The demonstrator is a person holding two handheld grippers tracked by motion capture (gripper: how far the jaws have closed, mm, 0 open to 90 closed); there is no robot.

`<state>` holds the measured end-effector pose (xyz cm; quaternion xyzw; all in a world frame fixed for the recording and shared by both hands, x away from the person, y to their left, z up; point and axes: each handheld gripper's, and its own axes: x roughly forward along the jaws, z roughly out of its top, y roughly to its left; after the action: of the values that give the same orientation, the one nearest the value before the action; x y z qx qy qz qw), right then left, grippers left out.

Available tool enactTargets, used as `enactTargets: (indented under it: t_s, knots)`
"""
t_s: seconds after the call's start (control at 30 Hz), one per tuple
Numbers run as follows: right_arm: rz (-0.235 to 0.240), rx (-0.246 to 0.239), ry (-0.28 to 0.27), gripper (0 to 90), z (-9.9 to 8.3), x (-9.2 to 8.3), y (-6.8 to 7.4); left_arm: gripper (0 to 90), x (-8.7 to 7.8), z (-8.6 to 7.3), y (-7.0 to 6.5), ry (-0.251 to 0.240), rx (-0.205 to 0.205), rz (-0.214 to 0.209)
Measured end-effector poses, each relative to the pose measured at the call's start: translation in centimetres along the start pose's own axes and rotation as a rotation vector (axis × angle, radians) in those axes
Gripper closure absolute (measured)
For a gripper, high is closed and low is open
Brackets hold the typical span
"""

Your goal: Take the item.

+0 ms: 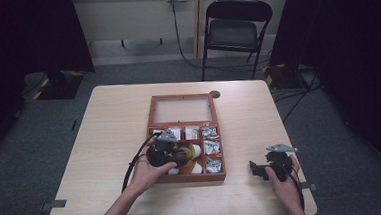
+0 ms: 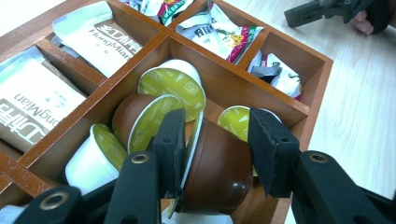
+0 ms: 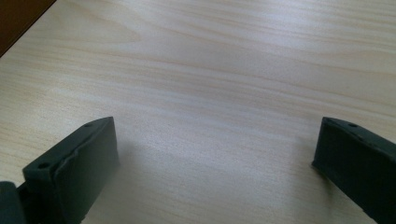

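Observation:
A wooden compartment box point(image 1: 189, 178) lies in the middle of the table with its glass lid point(image 1: 182, 109) laid open behind it. Its large front compartment holds several coffee capsules with green foil lids point(image 2: 173, 84). My left gripper point(image 2: 215, 154) reaches into that compartment, shut on a brown capsule point(image 2: 219, 163) that lies on its side, one pad at its foil rim and the other at its base. In the high view the left gripper point(image 1: 174, 156) sits over the box's front left part. My right gripper point(image 3: 215, 154) rests open over bare table, right of the box point(image 1: 256, 168).
The back compartments hold white and brown sachets point(image 2: 100, 39), and the right-hand ones hold crumpled colourful packets point(image 2: 219, 32). A small dark round object point(image 1: 214, 94) lies on the table by the lid's far right corner. A folding chair point(image 1: 234, 29) stands beyond the table.

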<state>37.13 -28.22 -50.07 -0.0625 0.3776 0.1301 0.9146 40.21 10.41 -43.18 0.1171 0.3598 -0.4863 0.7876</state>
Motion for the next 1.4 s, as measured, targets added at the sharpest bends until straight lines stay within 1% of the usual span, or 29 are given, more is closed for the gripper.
enactTargets:
  t_s: [0.3,0.6,0.7,0.8,0.87,1.1,1.4]
  knots:
    - [0.000,0.000,0.000,0.0,0.0,0.0,0.0,58.2,-0.5,0.0,0.0,-0.011,0.004,0.002]
    - [-0.001,0.000,0.000,0.0,0.0,0.0,0.0,58.3,-1.5,0.1,0.2,-0.044,-0.011,0.004]
    - [-0.001,0.000,0.000,0.0,0.0,0.0,0.0,58.4,-1.9,0.2,0.2,-0.054,-0.012,0.009]
    - [0.000,0.000,0.000,0.0,0.0,0.0,0.0,58.6,-2.3,0.2,0.2,-0.055,-0.004,0.012]
    - [0.000,-0.001,0.000,0.0,0.0,0.0,0.0,58.6,-2.5,0.2,0.2,-0.067,-0.006,0.011]
    - [0.000,0.000,0.000,0.0,0.0,0.0,0.0,58.7,-3.6,0.3,0.6,-0.097,-0.017,0.019]
    - [-0.001,0.000,0.000,0.0,0.0,0.0,0.0,58.9,-4.5,0.1,1.0,-0.113,-0.019,0.028]
